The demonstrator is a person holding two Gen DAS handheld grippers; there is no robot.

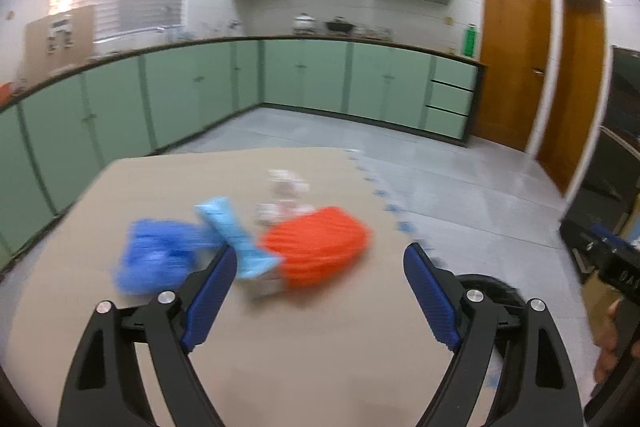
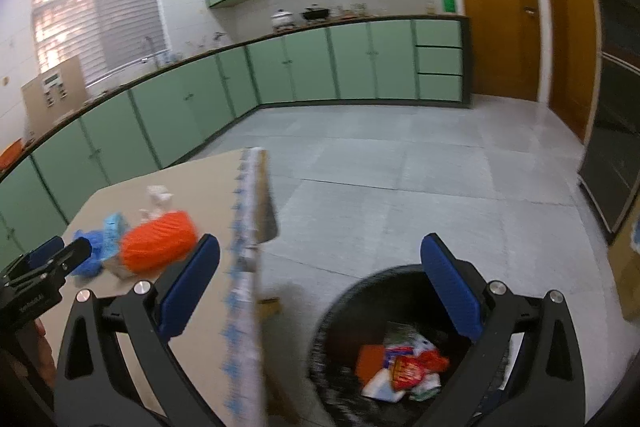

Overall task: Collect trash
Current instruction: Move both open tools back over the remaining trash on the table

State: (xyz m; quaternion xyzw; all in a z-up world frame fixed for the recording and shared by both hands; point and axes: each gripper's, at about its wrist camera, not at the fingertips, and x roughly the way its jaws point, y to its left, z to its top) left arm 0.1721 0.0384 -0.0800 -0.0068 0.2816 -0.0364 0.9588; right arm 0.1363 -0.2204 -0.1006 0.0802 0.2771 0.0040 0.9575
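Observation:
Trash lies in a cluster on the brown table [image 1: 280,347]: a blue crumpled bag [image 1: 156,259], a light blue carton [image 1: 236,239], an orange ribbed wrapper [image 1: 320,247] and white crumpled paper [image 1: 286,187]. My left gripper [image 1: 320,275] is open and empty, just short of the cluster. The cluster also shows in the right wrist view, with the orange wrapper [image 2: 160,245] and blue bag [image 2: 90,255]. My right gripper [image 2: 320,279] is open and empty above the black trash bin [image 2: 340,307], which holds several wrappers [image 2: 404,367].
The table's edge [image 2: 246,267] carries a white-and-blue patterned trim. Green cabinets [image 1: 200,95] line the far walls, wooden doors [image 1: 516,67] stand at the right. Grey tiled floor [image 2: 400,167] lies around the table. The left gripper also shows in the right view [image 2: 44,267].

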